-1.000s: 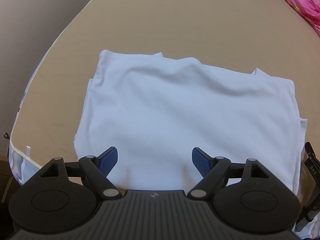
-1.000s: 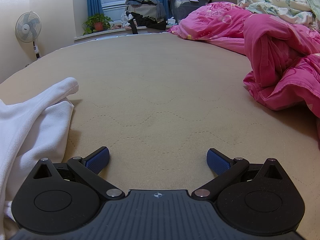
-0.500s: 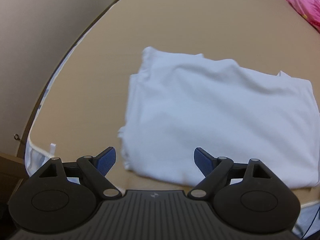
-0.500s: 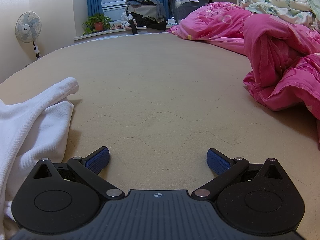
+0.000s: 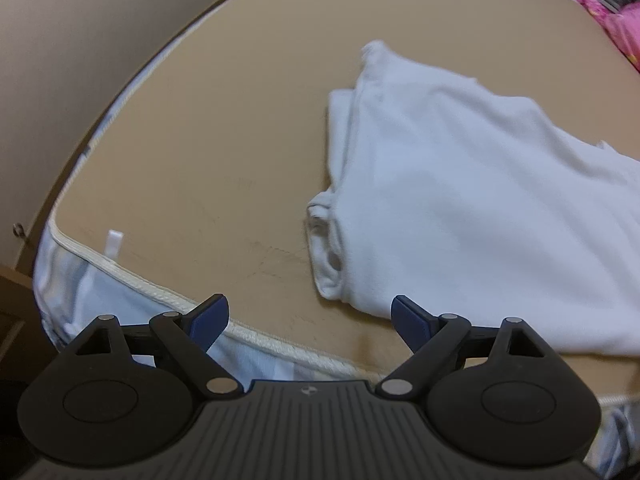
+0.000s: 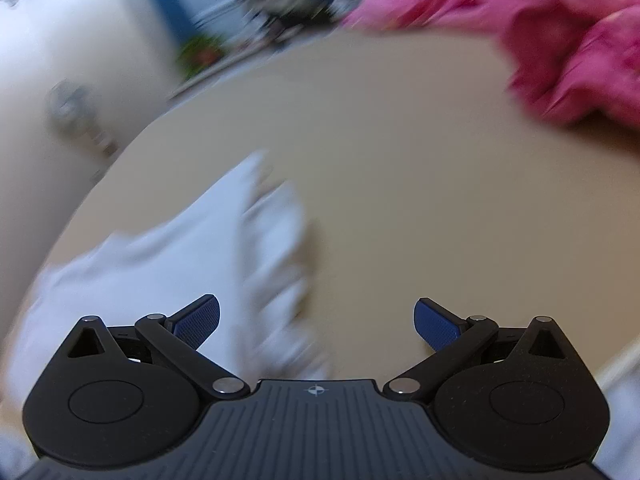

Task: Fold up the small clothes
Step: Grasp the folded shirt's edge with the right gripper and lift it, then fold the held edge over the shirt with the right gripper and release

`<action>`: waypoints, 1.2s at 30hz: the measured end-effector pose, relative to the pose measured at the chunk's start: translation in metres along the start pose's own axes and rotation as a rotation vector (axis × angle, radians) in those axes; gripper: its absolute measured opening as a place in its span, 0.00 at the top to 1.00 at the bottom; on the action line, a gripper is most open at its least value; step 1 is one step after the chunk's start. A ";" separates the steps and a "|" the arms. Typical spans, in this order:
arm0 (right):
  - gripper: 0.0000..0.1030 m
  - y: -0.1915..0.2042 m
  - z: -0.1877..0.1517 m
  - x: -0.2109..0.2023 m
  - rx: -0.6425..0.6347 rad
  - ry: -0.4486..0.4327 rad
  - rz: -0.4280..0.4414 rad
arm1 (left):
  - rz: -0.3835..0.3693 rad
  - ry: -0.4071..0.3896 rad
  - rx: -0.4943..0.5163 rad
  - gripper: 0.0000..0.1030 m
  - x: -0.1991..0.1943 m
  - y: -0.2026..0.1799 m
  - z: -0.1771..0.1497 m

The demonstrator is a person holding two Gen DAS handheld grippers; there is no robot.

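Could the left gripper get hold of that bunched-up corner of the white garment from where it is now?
Probably yes. The left gripper is open and empty, and the white garment has its bunched corner just ahead on the tan mattress, with nothing between them.

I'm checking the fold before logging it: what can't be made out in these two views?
- White garment, left wrist view: its right side runs off the frame edge, so its full outline is unknown.
- Same garment, right wrist view: motion blur smears its edges and layers.
- Pink bedding and the window-side clutter, right wrist view: blurred beyond identifying.
- Garment's underside and inner folds: hidden by its top layer.
- Left gripper and right gripper: jaws open, empty.
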State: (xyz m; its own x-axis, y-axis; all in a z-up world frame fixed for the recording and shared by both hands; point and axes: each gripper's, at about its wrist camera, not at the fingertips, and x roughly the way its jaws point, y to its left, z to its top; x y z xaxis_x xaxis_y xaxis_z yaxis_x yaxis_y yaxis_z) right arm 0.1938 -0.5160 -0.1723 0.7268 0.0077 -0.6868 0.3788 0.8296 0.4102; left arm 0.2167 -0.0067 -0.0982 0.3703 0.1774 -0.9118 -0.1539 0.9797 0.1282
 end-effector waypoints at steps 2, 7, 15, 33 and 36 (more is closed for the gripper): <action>0.01 0.015 -0.012 0.008 -0.010 0.040 0.013 | 0.002 0.008 -0.019 0.11 0.014 0.005 0.004; 0.01 0.034 -0.015 0.029 0.109 0.011 -0.083 | 0.000 0.015 -0.042 0.11 0.034 0.019 0.009; 0.74 0.027 -0.009 0.041 0.480 0.059 0.008 | -0.079 0.031 -0.037 0.08 0.051 0.039 0.015; 0.82 0.377 -0.020 0.042 -0.541 -0.096 0.007 | -0.048 0.043 -0.155 0.08 0.045 0.140 0.017; 0.72 0.438 -0.087 0.069 -0.773 0.025 0.106 | -0.051 0.055 -0.174 0.08 0.048 0.154 0.015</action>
State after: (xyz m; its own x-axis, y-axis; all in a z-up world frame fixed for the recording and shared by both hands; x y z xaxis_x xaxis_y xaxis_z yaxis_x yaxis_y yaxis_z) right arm 0.3598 -0.1038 -0.0925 0.7203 0.1135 -0.6843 -0.2054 0.9772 -0.0541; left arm 0.2246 0.1541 -0.1162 0.3316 0.1175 -0.9361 -0.2941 0.9556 0.0157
